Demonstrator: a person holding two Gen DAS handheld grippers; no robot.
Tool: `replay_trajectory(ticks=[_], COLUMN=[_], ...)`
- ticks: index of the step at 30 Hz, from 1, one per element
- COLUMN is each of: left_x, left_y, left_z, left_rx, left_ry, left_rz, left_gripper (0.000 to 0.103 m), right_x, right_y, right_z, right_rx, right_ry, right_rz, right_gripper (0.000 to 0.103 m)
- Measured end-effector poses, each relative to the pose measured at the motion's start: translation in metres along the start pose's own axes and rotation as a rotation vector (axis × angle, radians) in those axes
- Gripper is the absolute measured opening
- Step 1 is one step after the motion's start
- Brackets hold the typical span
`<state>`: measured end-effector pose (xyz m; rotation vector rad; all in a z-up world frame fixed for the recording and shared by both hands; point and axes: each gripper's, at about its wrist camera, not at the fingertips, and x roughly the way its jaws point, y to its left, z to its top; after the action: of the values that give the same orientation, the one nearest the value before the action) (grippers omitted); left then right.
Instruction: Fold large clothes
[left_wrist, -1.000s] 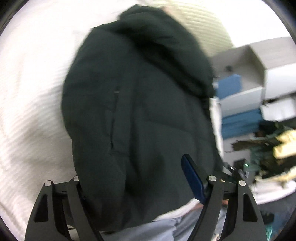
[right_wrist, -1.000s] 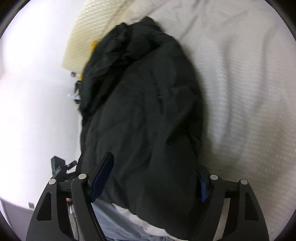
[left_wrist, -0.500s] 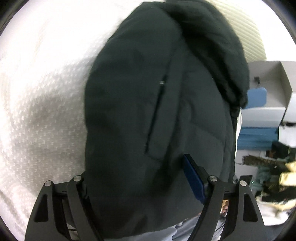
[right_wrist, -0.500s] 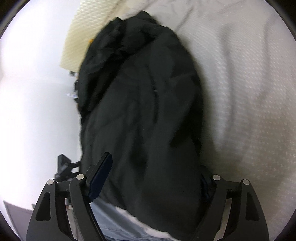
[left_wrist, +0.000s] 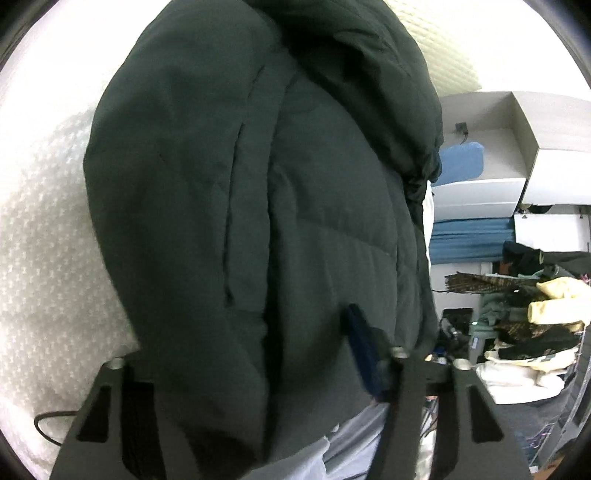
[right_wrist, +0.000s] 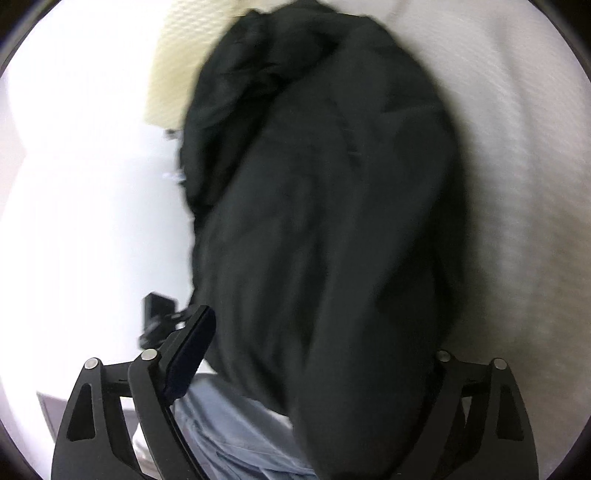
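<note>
A large dark green padded jacket (left_wrist: 258, 206) with a hood lies on the white textured bed cover (left_wrist: 44, 229). It fills both wrist views, and in the right wrist view (right_wrist: 332, 221) it is blurred. My left gripper (left_wrist: 255, 354) stands wide open with the jacket's bulk bulging between its fingers; only its blue right pad (left_wrist: 364, 350) shows. My right gripper (right_wrist: 321, 354) is likewise wide open around the jacket's lower edge, with its left pad (right_wrist: 192, 347) visible and the right finger hidden by cloth. Neither gripper visibly pinches the fabric.
A cream pillow (left_wrist: 436, 48) lies beyond the hood. The person's light blue jeans (right_wrist: 236, 435) show below the jacket. To the right are white shelves with blue items (left_wrist: 469, 225) and a pile of clothes (left_wrist: 535, 325). A black cable (left_wrist: 48, 428) lies on the bed.
Both grippers have moved closer over the jacket, which now fills more of each view. The left view has swung so the jacket sits more centred. The jaws stayed wide open.
</note>
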<state>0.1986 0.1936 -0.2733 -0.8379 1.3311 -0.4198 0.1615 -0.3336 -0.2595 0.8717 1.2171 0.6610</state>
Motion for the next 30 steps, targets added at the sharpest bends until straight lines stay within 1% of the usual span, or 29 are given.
replay_trajectory(ticks=[1,2,3,4,5,6,7,10,12,14,18,22,25,26,28,30], left_x=[0.001,0.0,-0.003,-0.001,-0.003,-0.006,-0.012,-0.029,-0.041,-0.058,-0.099,-0.136,-0.163,-0.173,-0.192,-0.205], left_y=[-0.001,0.0,0.001,0.001,0.002,0.0,0.002,-0.003,-0.008,-0.017,-0.04,-0.057,-0.07,-0.074,-0.079,-0.085], left_z=[0.001,0.001,0.0,-0.001,-0.002,-0.003,-0.005,-0.011,-0.012,-0.015,-0.022,-0.035,-0.051,-0.058,-0.074,-0.093], left_rx=[0.008,0.01,0.007,0.007,0.011,0.015,0.016,0.031,0.029,0.047,0.088,0.114,0.148,0.158,0.173,0.192], left_ry=[-0.004,-0.013,-0.027,-0.037,-0.05,-0.067,-0.082,-0.137,-0.171,-0.2,-0.265,-0.281,-0.287,-0.291,-0.292,-0.288], left_rz=[-0.002,-0.002,-0.004,-0.002,0.003,0.004,0.0,0.0,-0.016,-0.033,-0.068,-0.088,-0.094,-0.097,-0.102,-0.092], left_gripper=[0.044,0.037,0.029,0.025,0.017,0.012,0.01,0.007,0.005,0.005,0.004,0.004,0.004,0.004,0.004,0.004], right_x=[0.0,0.001,0.002,0.003,0.003,0.002,0.001,-0.012,-0.026,-0.039,-0.058,-0.087,-0.114,-0.117,-0.133,-0.142], right_y=[0.007,0.012,0.016,0.018,0.018,0.017,0.017,0.029,0.039,0.052,0.067,0.089,0.104,0.111,0.121,0.129], right_z=[0.0,0.0,-0.001,-0.001,-0.002,-0.002,-0.002,-0.004,-0.005,-0.007,-0.013,-0.029,-0.046,-0.048,-0.068,-0.084], right_rx=[-0.034,-0.053,-0.076,-0.086,-0.087,-0.085,-0.086,-0.144,-0.171,-0.211,-0.22,-0.26,-0.287,-0.294,-0.316,-0.332], right_ry=[-0.004,-0.004,-0.004,-0.005,-0.006,-0.01,-0.019,-0.068,-0.112,-0.154,-0.189,-0.246,-0.276,-0.282,-0.294,-0.303], right_rz=[0.009,0.009,0.0,-0.017,-0.03,-0.054,-0.069,-0.081,-0.048,-0.034,-0.012,0.055,0.083,0.086,0.102,0.106], right_gripper=[0.073,0.061,0.046,0.032,0.025,0.013,0.01,0.008,0.007,0.006,0.006,0.006,0.006,0.006,0.006,0.006])
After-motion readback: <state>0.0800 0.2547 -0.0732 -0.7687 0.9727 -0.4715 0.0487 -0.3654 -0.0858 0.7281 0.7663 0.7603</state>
